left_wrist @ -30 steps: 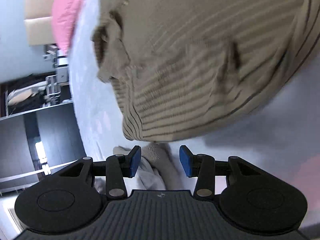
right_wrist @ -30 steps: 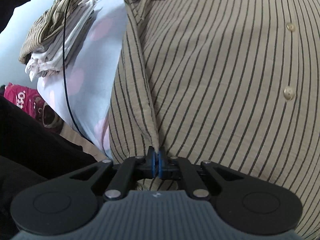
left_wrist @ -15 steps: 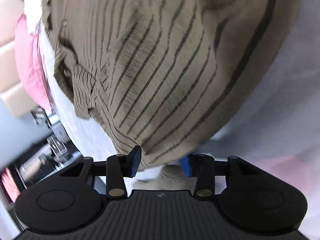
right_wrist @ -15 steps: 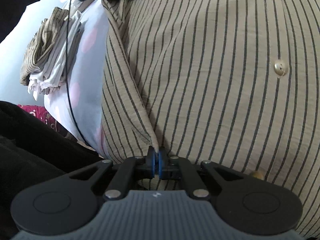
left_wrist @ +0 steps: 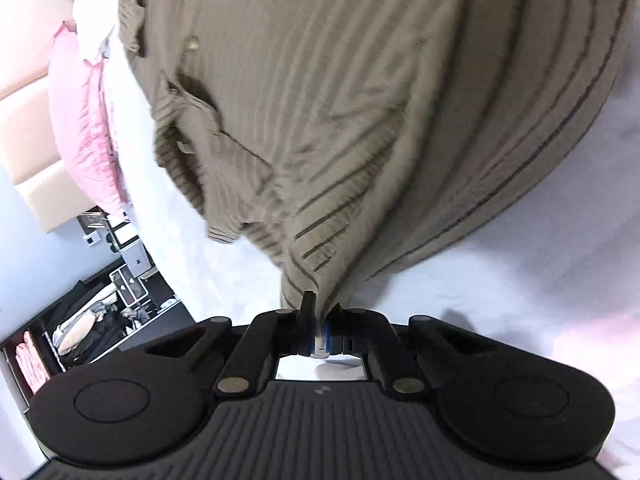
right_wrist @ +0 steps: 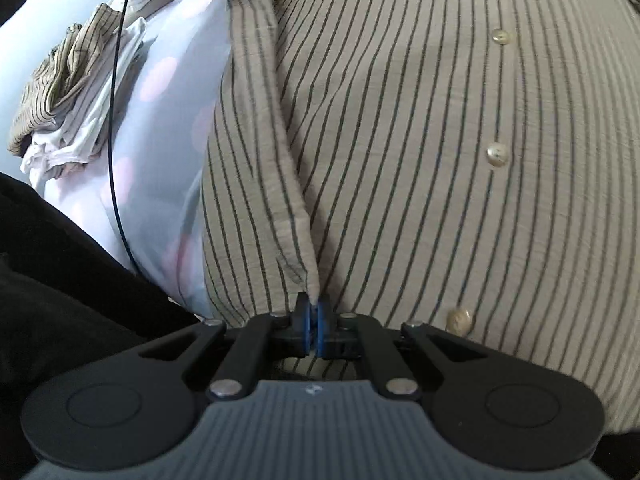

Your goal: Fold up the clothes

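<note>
Left gripper has just been closing – now clamped on the striped shirt hem w/ cloth between pads. Right gripper pinches a shirt fold – near edge.

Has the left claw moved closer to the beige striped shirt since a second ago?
Yes. The left gripper came up to the shirt's hem, off the white bedsheet, and its jaws have just closed on the fabric.

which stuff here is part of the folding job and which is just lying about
In the job:
striped shirt
left gripper, shut on its edge
right gripper, shut on a fold

Lying about:
crumpled clothes pile
pink pillow
black cable
</note>
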{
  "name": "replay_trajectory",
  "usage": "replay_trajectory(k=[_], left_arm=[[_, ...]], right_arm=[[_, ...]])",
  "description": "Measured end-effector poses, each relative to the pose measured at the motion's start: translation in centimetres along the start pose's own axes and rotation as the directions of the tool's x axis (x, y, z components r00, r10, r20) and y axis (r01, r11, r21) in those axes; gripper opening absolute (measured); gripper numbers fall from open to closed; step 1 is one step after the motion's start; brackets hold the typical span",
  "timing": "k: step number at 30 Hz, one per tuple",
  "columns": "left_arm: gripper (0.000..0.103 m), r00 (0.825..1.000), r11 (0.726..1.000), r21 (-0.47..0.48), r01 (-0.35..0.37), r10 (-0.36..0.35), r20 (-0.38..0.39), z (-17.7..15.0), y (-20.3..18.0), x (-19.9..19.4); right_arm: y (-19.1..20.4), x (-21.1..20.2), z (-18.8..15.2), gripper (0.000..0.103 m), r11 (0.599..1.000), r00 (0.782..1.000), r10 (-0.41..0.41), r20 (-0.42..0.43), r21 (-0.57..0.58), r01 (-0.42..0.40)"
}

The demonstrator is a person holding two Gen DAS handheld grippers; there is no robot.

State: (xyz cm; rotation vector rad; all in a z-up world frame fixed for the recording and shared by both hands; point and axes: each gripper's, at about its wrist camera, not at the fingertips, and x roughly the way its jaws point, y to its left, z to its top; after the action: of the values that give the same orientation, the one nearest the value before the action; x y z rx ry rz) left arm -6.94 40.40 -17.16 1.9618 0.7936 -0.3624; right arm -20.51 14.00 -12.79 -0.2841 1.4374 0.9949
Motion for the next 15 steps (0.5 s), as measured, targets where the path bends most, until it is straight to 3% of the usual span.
replay_trajectory(k=[8, 15], left_arm=[[0.001, 0.998, 0.998, 0.031, -0.055, 0.055, 0.001, 1.0, 4.0, -1.9], [0.001, 0.996, 0.993, 0.096, -0.071, 0.066, 0.052, 3.8, 7.5, -1.8]], right_arm=[[2.0, -2.0, -2.6, 0.004, 1.0, 1.0, -0.014, 0.027, 0.002, 0.014], [0.7, -4.2, -4.6, 0.004, 0.998, 0.997, -0.033, 0.067, 0.057, 0.029]])
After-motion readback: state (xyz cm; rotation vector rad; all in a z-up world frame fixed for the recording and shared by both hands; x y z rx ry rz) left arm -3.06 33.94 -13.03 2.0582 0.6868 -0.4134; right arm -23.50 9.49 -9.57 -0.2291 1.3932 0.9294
